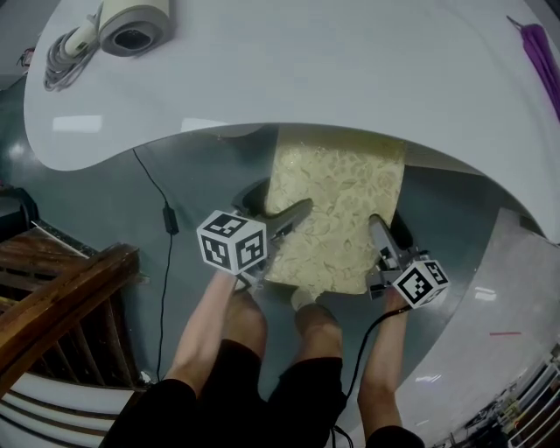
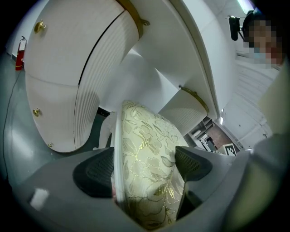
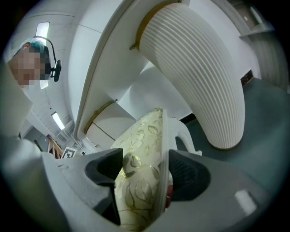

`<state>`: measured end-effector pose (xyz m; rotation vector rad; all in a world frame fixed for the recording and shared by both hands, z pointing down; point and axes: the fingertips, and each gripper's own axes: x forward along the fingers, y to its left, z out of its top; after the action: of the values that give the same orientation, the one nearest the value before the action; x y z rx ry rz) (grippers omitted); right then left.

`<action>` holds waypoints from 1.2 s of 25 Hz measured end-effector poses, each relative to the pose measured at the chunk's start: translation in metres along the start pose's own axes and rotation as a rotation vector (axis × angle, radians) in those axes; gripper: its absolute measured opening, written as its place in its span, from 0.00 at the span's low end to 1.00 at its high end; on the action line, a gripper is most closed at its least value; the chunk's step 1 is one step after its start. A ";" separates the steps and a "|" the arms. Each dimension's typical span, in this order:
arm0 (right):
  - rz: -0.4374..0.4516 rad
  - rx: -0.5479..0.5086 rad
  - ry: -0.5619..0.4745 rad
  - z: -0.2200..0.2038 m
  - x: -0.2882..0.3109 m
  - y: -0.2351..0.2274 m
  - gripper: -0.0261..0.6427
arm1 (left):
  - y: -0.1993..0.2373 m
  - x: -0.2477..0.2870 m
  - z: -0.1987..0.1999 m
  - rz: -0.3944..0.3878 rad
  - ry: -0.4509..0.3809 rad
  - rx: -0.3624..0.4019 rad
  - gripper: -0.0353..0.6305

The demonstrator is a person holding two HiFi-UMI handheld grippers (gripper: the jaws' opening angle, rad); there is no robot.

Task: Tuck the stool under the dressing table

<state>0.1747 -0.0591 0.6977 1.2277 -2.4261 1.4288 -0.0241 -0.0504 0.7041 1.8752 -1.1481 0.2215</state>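
The stool has a cream seat with a gold leaf pattern, and its far part lies under the white dressing table. My left gripper is clamped on the seat's left edge, my right gripper on its right edge. In the left gripper view the cushion fills the gap of the gripper, with both pads against it. The right gripper view shows the same: the seat is pinched in the gripper, and a white stool leg shows beyond. Ribbed white cabinet fronts flank the knee space.
A hair dryer with a coiled cord lies on the tabletop's left end. A black cable runs across the grey floor. A wooden rail stands at the left, a pale slab at the right. The person's legs are behind the stool.
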 end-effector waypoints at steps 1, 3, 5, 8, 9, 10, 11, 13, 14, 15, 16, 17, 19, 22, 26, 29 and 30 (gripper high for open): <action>-0.004 0.003 0.002 0.000 0.001 -0.002 0.52 | 0.001 0.003 -0.001 0.000 0.005 -0.002 0.71; -0.008 0.005 0.005 0.000 0.002 -0.005 0.52 | 0.003 0.005 -0.002 -0.003 0.010 -0.006 0.71; -0.004 -0.005 0.001 -0.001 0.000 -0.001 0.52 | 0.002 0.001 -0.003 -0.006 -0.002 -0.006 0.71; 0.009 -0.036 -0.014 0.004 -0.002 0.008 0.52 | -0.002 -0.006 0.002 -0.013 -0.036 0.007 0.71; 0.011 -0.046 -0.019 0.006 -0.002 0.010 0.52 | -0.002 -0.006 0.004 -0.015 -0.045 0.012 0.71; 0.013 -0.052 -0.024 0.008 -0.002 0.010 0.52 | -0.003 -0.006 0.006 -0.018 -0.052 0.016 0.71; 0.015 -0.057 -0.028 0.009 -0.002 0.011 0.52 | -0.003 -0.006 0.006 -0.020 -0.057 0.019 0.71; 0.019 -0.065 -0.036 0.010 -0.001 0.011 0.52 | -0.003 -0.005 0.007 -0.024 -0.066 0.024 0.71; 0.020 -0.069 -0.039 0.010 -0.001 0.011 0.52 | -0.003 -0.005 0.008 -0.027 -0.069 0.027 0.71; 0.020 -0.073 -0.042 0.010 -0.002 0.011 0.52 | -0.003 -0.005 0.007 -0.030 -0.072 0.028 0.71; 0.019 -0.075 -0.043 0.010 -0.002 0.012 0.52 | -0.003 -0.005 0.007 -0.033 -0.075 0.029 0.71; 0.020 -0.077 -0.045 0.010 -0.002 0.012 0.52 | -0.003 -0.005 0.006 -0.034 -0.077 0.029 0.71; 0.026 -0.075 -0.048 0.010 -0.002 0.012 0.52 | -0.003 -0.005 0.006 -0.037 -0.080 0.029 0.71; 0.024 -0.076 -0.053 0.011 -0.004 0.015 0.52 | -0.005 -0.007 0.008 -0.043 -0.083 0.030 0.71; 0.016 -0.081 -0.057 0.011 -0.006 0.014 0.52 | -0.005 -0.006 0.009 -0.042 -0.079 0.039 0.71; 0.011 -0.071 -0.061 0.008 -0.005 0.007 0.52 | -0.004 -0.002 0.006 -0.040 -0.074 0.039 0.71; 0.011 -0.067 -0.061 0.008 -0.005 0.006 0.52 | -0.003 -0.001 0.005 -0.040 -0.073 0.036 0.71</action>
<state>0.1766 -0.0608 0.6874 1.2643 -2.5016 1.3205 -0.0232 -0.0532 0.6992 1.9498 -1.1614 0.1536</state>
